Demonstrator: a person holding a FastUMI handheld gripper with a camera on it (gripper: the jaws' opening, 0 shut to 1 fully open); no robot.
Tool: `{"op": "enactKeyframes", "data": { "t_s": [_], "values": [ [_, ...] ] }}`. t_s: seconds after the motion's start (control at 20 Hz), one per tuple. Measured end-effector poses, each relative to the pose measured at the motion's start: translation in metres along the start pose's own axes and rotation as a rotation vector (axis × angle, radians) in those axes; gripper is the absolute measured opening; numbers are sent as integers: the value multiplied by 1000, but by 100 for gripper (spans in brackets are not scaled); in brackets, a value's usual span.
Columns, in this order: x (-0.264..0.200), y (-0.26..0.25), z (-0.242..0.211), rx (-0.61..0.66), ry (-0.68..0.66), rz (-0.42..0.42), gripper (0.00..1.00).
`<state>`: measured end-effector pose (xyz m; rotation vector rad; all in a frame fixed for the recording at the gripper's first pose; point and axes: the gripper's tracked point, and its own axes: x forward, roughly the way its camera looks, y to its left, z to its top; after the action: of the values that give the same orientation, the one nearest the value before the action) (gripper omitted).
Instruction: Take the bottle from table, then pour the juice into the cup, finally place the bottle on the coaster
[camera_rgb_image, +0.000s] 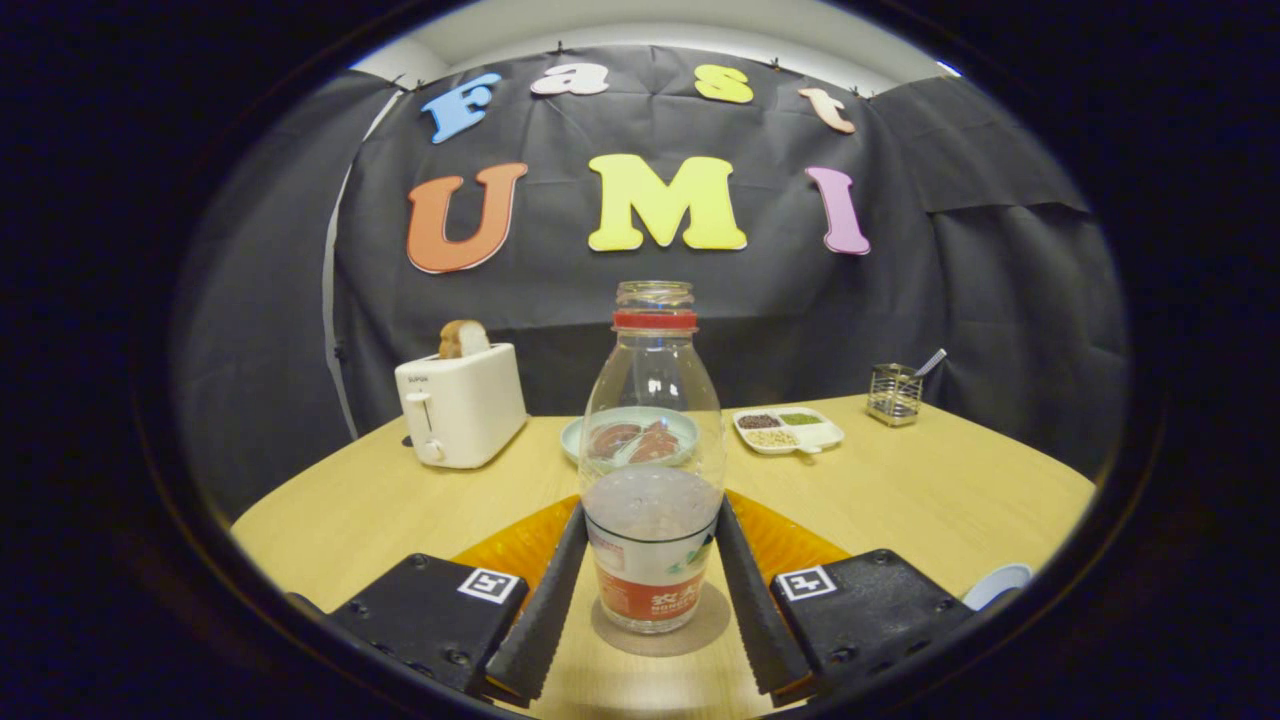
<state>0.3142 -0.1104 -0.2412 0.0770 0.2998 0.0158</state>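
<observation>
Lower centre, the bottle (652, 470) stands upright on the coaster (660, 632), gripper (650, 585) fingers pressing both sides; final placement, I judge — next, release and back away.

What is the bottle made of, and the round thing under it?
The bottle, standing between the jaws of the gripper, looks like clear, glossy plastic or glass: you see the plate through it. The coaster beneath looks matte grey, maybe felt or cork; hard to tell.

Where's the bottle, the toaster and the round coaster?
bottle (652, 450): gripper view, clear body between the fingers.
toaster (462, 405): gripper view, its front face.
coaster (712, 622): gripper view, bare rim under the bottle.
</observation>
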Motion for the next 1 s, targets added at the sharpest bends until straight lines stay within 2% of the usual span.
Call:
{"op": "enactKeyframes", "data": {
  "t_s": [0.3, 0.5, 1.0],
  "values": [
    [-2, 1, 2, -6, 3, 2, 82],
    [-11, -8, 15, 3, -28, -14, 100],
    [-66, -23, 70, 44, -123, -45, 100]
  ]
}}
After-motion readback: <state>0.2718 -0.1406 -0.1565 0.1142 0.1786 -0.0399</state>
